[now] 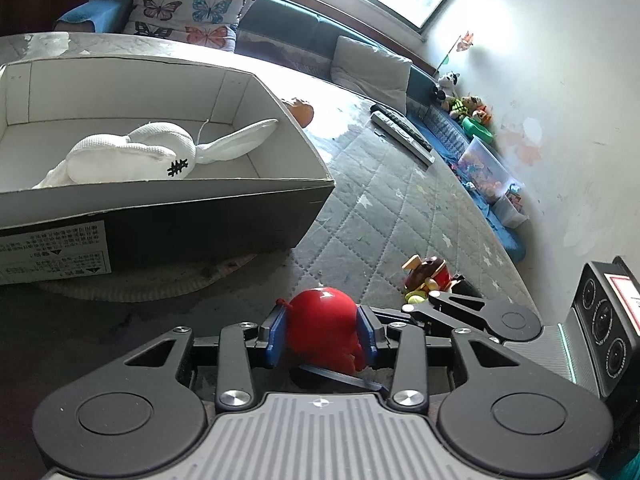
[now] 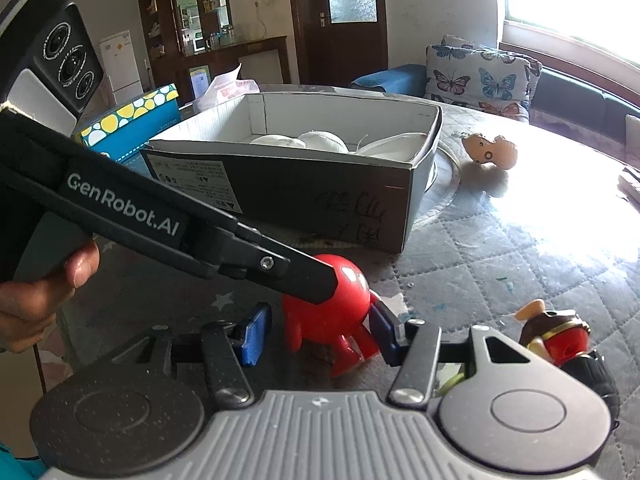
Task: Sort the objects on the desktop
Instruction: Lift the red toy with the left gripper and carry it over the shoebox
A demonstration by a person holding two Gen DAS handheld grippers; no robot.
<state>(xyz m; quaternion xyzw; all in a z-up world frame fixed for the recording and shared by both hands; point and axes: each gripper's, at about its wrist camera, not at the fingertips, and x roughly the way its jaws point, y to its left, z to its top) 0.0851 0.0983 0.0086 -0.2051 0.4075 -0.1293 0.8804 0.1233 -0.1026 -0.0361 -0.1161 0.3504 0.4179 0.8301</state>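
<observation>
A red round-headed toy figure (image 1: 322,326) sits between the blue pads of my left gripper (image 1: 324,336), which is shut on it just above the quilted table cover. In the right wrist view the same red toy (image 2: 340,312) stands on its legs with the left gripper's finger (image 2: 280,268) across its head. My right gripper (image 2: 316,334) is open around the toy's lower body; its pads do not press it. A cardboard box (image 1: 168,208) holds a white plush rabbit (image 1: 132,152); it also shows in the right wrist view (image 2: 304,184).
A brown-and-red toy figure (image 1: 426,278) lies right of the grippers, also in the right wrist view (image 2: 554,332). A tan toy (image 2: 490,152) lies beyond the box. Remote controls (image 1: 402,132) lie far right. A blue spotted box (image 2: 132,120) stands behind.
</observation>
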